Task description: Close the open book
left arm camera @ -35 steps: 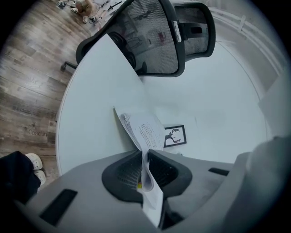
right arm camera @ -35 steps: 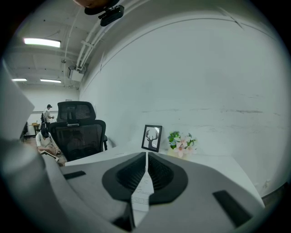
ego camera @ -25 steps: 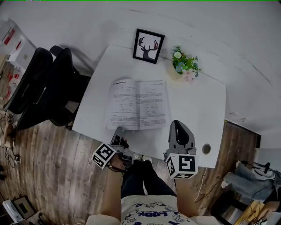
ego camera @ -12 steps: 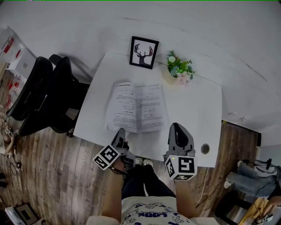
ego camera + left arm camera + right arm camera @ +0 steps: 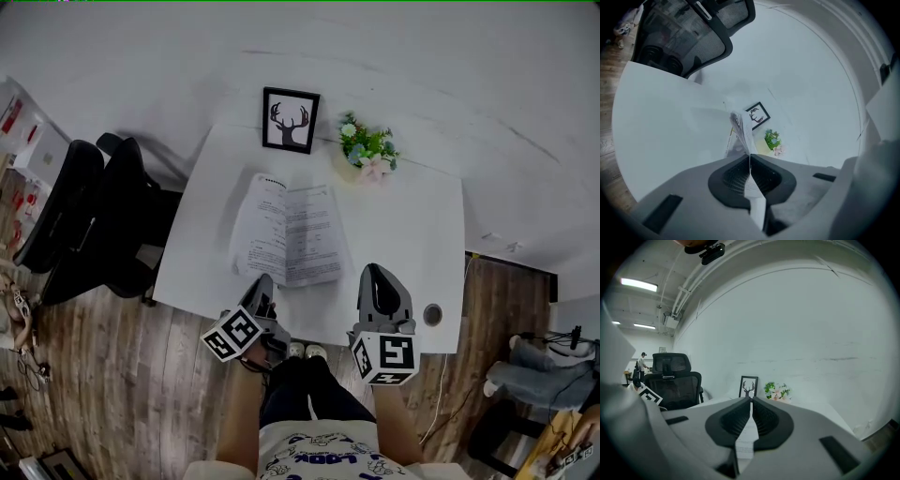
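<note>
The open book point(image 5: 286, 230) lies on the white table point(image 5: 412, 244), and its print faces up. My left gripper point(image 5: 265, 283) sits at the near edge of the book's left half. In the left gripper view the jaws point(image 5: 750, 173) are shut on a thin white leaf that runs straight up to the book's fanned pages point(image 5: 740, 131). My right gripper point(image 5: 373, 272) hovers just right of the book's near right corner. Its jaws point(image 5: 751, 418) are shut to a thin slit, and printed paper shows through below.
A framed deer picture point(image 5: 290, 120) and a small potted plant point(image 5: 366, 150) stand at the table's far edge. A black office chair point(image 5: 84, 220) stands left of the table. A round cable hole point(image 5: 432, 314) is near the front right corner. Wooden floor surrounds the table.
My left gripper has moved forward to the book's near left edge and rolled. The book's left half now looks narrower and lifted. The right gripper has edged forward slightly.
</note>
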`<state>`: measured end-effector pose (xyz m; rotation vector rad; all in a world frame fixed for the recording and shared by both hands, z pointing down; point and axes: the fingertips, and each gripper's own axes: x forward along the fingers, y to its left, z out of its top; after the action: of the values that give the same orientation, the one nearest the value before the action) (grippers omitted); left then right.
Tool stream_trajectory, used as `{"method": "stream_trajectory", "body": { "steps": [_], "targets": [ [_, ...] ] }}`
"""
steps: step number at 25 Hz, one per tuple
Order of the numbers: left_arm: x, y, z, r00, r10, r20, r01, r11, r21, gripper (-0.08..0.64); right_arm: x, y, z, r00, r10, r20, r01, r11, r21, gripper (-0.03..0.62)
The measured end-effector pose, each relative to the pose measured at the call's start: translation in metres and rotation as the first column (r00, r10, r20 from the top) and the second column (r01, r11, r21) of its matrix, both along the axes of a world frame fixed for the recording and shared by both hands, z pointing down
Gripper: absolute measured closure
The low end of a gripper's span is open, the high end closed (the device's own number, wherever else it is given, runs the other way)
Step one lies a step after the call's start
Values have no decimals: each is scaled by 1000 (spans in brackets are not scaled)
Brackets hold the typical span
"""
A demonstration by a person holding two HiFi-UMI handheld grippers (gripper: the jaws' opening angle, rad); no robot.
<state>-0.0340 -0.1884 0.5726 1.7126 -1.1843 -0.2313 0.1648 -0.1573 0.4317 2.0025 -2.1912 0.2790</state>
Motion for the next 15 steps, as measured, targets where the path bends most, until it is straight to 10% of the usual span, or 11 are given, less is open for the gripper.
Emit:
{"method": "stream_trajectory", "body": {
  "steps": [15],
  "targets": [
    [55, 0, 7, 984, 150, 99, -150, 989, -2, 529, 43, 12, 4, 997, 74, 1, -74, 997, -6, 560]
  ]
}}
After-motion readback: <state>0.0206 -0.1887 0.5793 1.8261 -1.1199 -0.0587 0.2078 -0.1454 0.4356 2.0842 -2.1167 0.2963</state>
